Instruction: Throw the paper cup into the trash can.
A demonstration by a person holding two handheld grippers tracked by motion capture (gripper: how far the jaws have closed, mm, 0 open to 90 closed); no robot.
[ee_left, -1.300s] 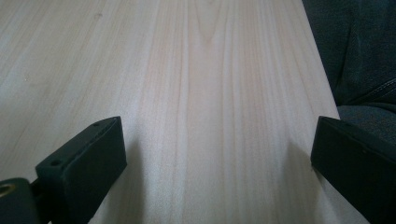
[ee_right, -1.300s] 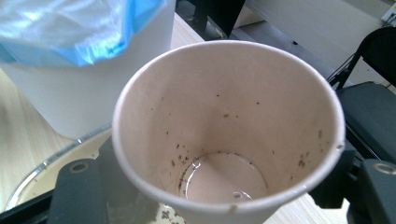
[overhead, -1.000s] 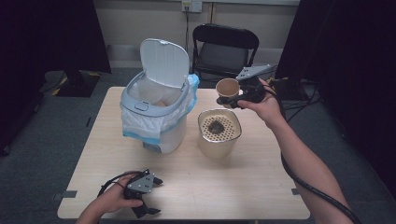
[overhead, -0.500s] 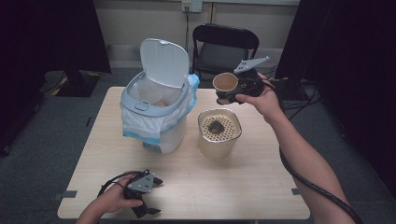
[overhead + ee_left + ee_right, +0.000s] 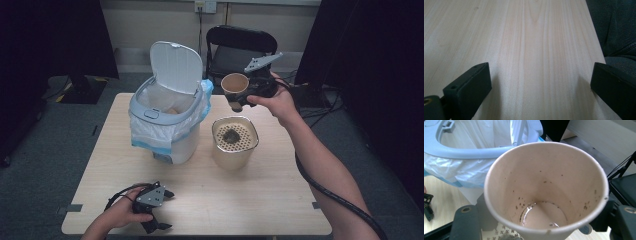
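My right gripper (image 5: 239, 96) has carried the paper cup (image 5: 234, 84) higher and leftward since a second ago, its fingers (image 5: 465, 223) clamped on the cup's sides; the cup now tilts above the far side of the surface (image 5: 260, 195), between the white bin (image 5: 167, 125) and the strainer container (image 5: 235, 142). My left gripper (image 5: 159, 210) has stayed at the near left edge, fingers (image 5: 470, 85) spread wide over bare wood. In the right gripper view the cup hides most of the strainer container; specks and a wet film line the cup's inside. Behind the surface stands a black chair (image 5: 240, 47); grey carpet and dark curtains surround it.
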